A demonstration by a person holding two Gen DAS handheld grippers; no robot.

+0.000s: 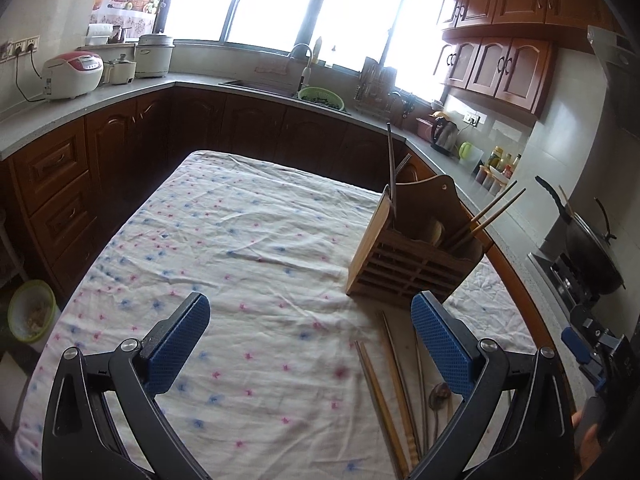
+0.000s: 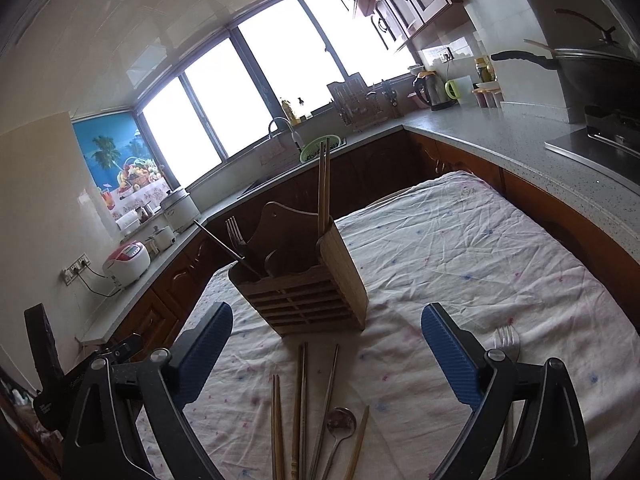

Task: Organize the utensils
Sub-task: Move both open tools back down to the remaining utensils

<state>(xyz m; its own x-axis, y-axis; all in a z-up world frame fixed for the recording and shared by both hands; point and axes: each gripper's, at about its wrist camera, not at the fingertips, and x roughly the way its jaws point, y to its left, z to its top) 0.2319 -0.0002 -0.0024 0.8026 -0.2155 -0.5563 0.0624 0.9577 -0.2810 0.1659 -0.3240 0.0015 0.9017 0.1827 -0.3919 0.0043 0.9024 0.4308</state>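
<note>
Both my claws hang spread wide and empty above the near edge of the worktop, so either can drop onto a utensil: the right claw (image 2: 326, 354) is over the loose pile, the left claw (image 1: 310, 344) is over bare cloth (image 1: 248, 248) with the pile just inside its right finger. Nearest me lie the loose chopsticks (image 2: 301, 404), laid roughly parallel and pointing away toward the holder, an easy line for a pinch across their width. A spoon (image 2: 340, 424) lies among them, bowl toward the holder, and a fork (image 2: 506, 343) lies apart, partly hidden behind my right claw's right finger. Beyond the pile, toward the right edge of the worktop, stands the wooden holder (image 2: 304, 284), upright, its slatted front facing me. It already carries a leaning pair of chopsticks (image 2: 323, 184) in one compartment and a second fork (image 2: 235, 234) with a dark stick in the other, so I judge like goes with like.
</note>
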